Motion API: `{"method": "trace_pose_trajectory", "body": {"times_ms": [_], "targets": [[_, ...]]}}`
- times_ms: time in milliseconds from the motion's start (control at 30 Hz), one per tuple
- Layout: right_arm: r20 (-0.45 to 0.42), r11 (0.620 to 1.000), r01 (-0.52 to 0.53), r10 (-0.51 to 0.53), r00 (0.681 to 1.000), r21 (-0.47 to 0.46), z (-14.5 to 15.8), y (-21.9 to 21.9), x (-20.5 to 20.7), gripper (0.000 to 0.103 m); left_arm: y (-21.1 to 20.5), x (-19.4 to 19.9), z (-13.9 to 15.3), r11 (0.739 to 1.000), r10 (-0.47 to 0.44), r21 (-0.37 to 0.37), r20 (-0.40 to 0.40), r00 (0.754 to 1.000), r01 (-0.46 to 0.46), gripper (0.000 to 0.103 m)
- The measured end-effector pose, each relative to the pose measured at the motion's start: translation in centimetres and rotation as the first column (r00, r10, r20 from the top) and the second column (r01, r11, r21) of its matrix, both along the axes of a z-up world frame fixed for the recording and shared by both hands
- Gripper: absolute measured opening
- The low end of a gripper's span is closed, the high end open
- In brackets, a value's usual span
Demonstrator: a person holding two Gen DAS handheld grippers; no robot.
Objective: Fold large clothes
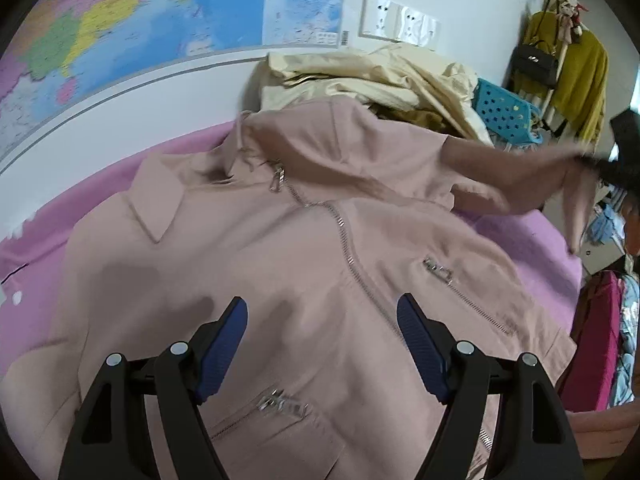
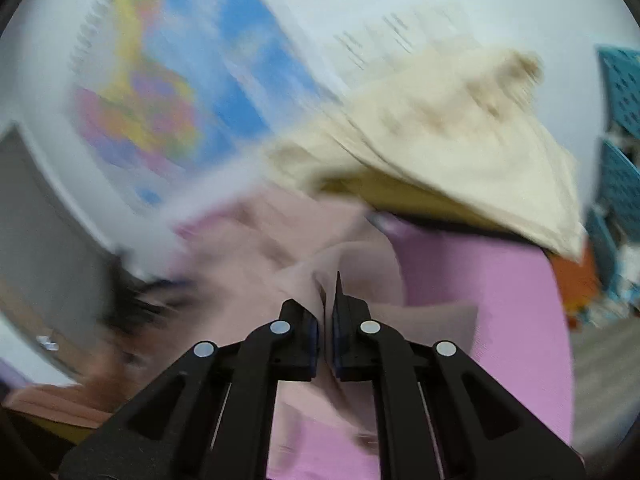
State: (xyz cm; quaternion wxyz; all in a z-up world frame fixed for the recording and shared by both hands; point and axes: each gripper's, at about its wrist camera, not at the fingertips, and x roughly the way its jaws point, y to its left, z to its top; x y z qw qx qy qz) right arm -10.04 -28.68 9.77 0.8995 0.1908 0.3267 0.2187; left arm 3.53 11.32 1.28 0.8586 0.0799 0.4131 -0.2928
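A dusty pink zip jacket [image 1: 280,264] lies front up on a pink bedsheet [image 1: 532,240], collar toward the wall. My left gripper [image 1: 322,316] is open and empty, hovering over the jacket's lower front. The jacket's right sleeve [image 1: 512,168] is lifted and stretched to the right, held by my right gripper [image 1: 608,164], which shows blurred at the frame's edge. In the right wrist view my right gripper [image 2: 327,304] is shut on the pink sleeve fabric [image 2: 304,276]; that view is blurred by motion.
A pile of cream and mustard clothes [image 1: 380,80] lies at the back by the wall, also in the right wrist view [image 2: 460,148]. A blue perforated basket [image 1: 504,108] and a clothes rack [image 1: 568,64] stand at the right. A map [image 1: 140,20] hangs on the wall.
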Motion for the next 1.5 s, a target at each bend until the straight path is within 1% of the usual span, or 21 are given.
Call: {"method": "trace_pose_trajectory", "body": {"times_ms": [33,133,267,333,400,533,633,700,733,833,867,967,1033,1133,1167,1200,1233,1267,1333,1433,1500], "targets": [[0.060,0.997,-0.064,0.062,0.996,0.036,2.4,1.2,-0.5,0.006,-0.1,0.1,0.3,1.000,-0.008,-0.018,0.000,1.000,0.008,0.075],[0.127,0.967,-0.248,0.240,0.962,0.053,6.0,6.6,-0.3,0.006,0.1,0.0,1.3,0.997,-0.025,-0.079,0.006,1.000,0.026,0.075],[0.124,0.881,-0.470,0.461,0.879,0.058,6.6,15.5,1.7,0.006,2.4,-0.8,3.2,0.985,-0.013,-0.174,0.036,0.999,0.019,0.075],[0.082,0.840,-0.539,0.533,0.842,0.069,5.1,19.6,3.5,0.006,4.1,-1.3,3.9,0.976,0.005,-0.219,0.045,0.999,0.005,0.075],[-0.004,0.806,-0.586,0.588,0.809,0.080,2.0,24.0,6.0,0.009,6.1,-2.0,4.5,0.971,0.043,-0.237,0.060,0.997,-0.028,0.074],[-0.182,0.799,-0.595,0.601,0.779,0.089,-4.2,28.7,10.1,0.013,9.4,-3.1,4.3,0.971,0.117,-0.218,0.063,0.991,-0.101,0.074],[-0.274,0.799,-0.600,0.586,0.762,0.039,-6.6,29.7,11.5,0.028,9.9,-3.5,3.0,0.979,0.122,-0.168,0.031,0.992,-0.116,0.075],[-0.249,0.818,-0.572,0.566,0.786,0.055,-6.0,28.2,12.3,0.055,9.2,-3.7,1.9,0.984,0.097,-0.153,0.008,0.995,-0.095,0.075],[-0.215,0.837,-0.544,0.541,0.813,0.050,-5.1,26.8,12.6,0.060,8.6,-3.6,1.2,0.985,0.075,-0.155,-0.009,0.997,-0.076,0.075],[-0.108,0.891,-0.453,0.449,0.887,-0.020,-2.2,23.0,13.4,0.062,6.3,-3.1,-0.5,0.987,0.009,-0.157,-0.048,0.999,-0.017,0.076],[-0.074,0.918,-0.393,0.388,0.918,-0.054,-1.6,21.6,14.0,0.065,5.4,-2.8,-1.1,0.987,-0.018,-0.159,-0.062,0.998,0.008,0.079],[-0.088,0.960,-0.222,0.210,0.974,-0.170,-2.2,18.7,17.3,0.068,3.1,-1.6,-3.0,0.996,-0.035,-0.090,-0.101,0.994,0.026,0.081],[-0.123,0.955,-0.161,0.134,0.983,-0.247,-3.9,17.6,19.7,0.068,2.4,-0.5,-4.5,0.999,-0.014,-0.040,-0.149,0.989,0.008,0.080],[-0.224,0.941,-0.179,0.116,0.968,-0.288,-7.2,18.1,23.5,0.068,2.7,0.6,-6.1,0.999,0.018,-0.026,-0.211,0.977,-0.024,0.069],[-0.251,0.934,-0.209,0.136,0.959,-0.291,-7.9,18.4,24.4,0.064,3.0,0.7,-6.3,0.999,0.033,-0.019,-0.208,0.978,-0.037,0.055],[-0.274,0.927,-0.240,0.160,0.948,-0.289,-8.7,18.8,24.9,0.038,3.4,0.7,-6.3,0.999,0.049,-0.008,-0.194,0.980,-0.052,0.039],[-0.293,0.927,-0.254,0.171,0.941,-0.275,-9.0,19.0,25.2,0.020,3.8,0.8,-6.2,0.998,0.062,-0.005,-0.190,0.980,-0.065,0.028],[-0.307,0.931,-0.266,0.184,0.934,-0.248,-9.2,18.9,25.6,0.004,4.5,0.9,-6.1,0.996,0.081,-0.008,-0.195,0.977,-0.084,0.004],[-0.249,0.940,-0.236,0.173,0.953,-0.248,-7.4,17.7,24.9,0.004,6.1,1.6,-5.6,0.991,0.126,-0.027,-0.205,0.971,-0.134,0.002],[-0.160,0.959,-0.127,0.088,0.983,-0.252,-4.4,14.7,23.9,0.002,8.7,2.7,-4.1,0.978,0.200,-0.027,-0.157,0.967,-0.207,0.002],[-0.130,0.947,-0.041,-0.001,0.991,-0.318,-3.6,13.8,24.0,0.002,10.0,3.1,-3.2,0.973,0.213,-0.061,-0.150,0.965,-0.224,0.003]]}}
